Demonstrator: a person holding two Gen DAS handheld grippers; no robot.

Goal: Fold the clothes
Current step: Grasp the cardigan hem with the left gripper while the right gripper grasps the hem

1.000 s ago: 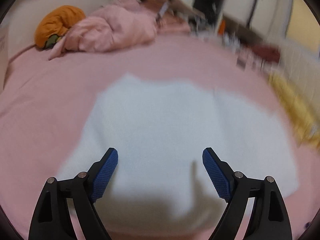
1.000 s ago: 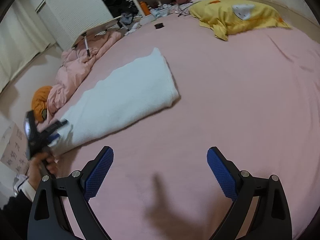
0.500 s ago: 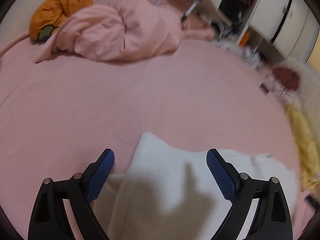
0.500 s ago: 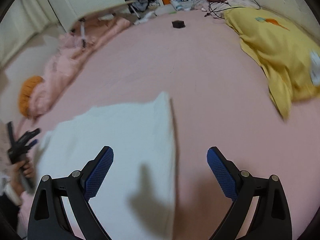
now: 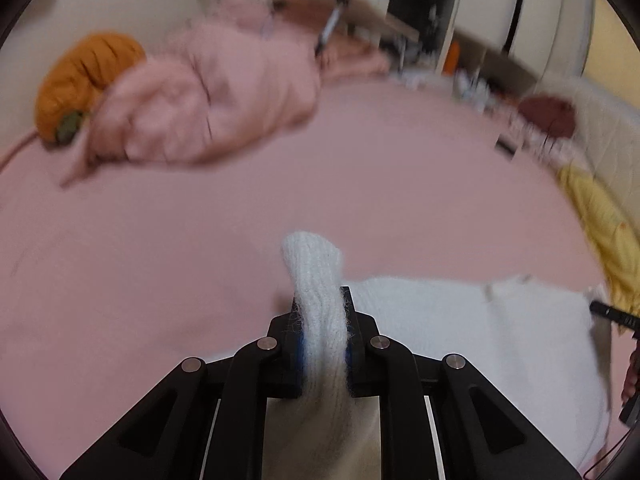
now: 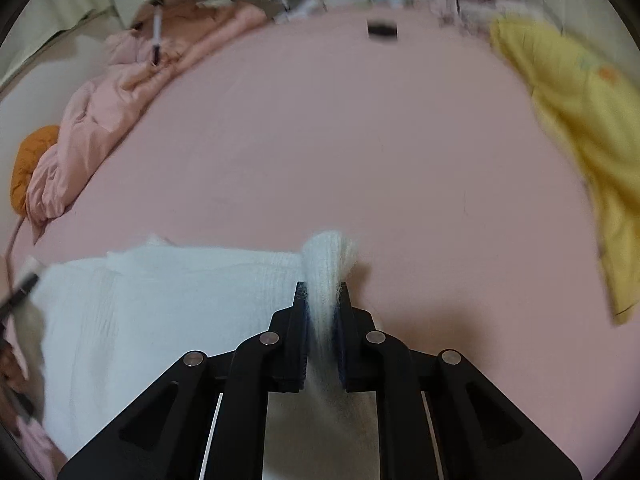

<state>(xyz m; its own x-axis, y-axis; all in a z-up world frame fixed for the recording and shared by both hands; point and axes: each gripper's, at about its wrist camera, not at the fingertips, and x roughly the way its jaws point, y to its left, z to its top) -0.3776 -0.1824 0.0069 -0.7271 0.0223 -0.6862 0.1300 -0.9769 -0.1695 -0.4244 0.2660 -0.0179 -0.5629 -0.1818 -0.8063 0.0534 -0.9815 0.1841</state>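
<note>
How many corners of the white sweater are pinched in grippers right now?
2: the left gripper pinches one corner of the white sweater, and the right gripper pinches the opposite one.

White ribbed knit garment (image 5: 460, 320) on plain pink bedsheet (image 6: 340, 140); pink quilt (image 5: 208, 100), orange cushion (image 5: 80, 76), yellow blanket (image 6: 580, 128); black grippers, blue pads.

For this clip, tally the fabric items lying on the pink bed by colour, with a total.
White: 1, the knit garment, pinched by the left gripper and the right gripper
Pink: 1, the crumpled quilt
Orange: 1, the bundle beside the quilt
Yellow: 1, the cloth
Total: 4
</note>
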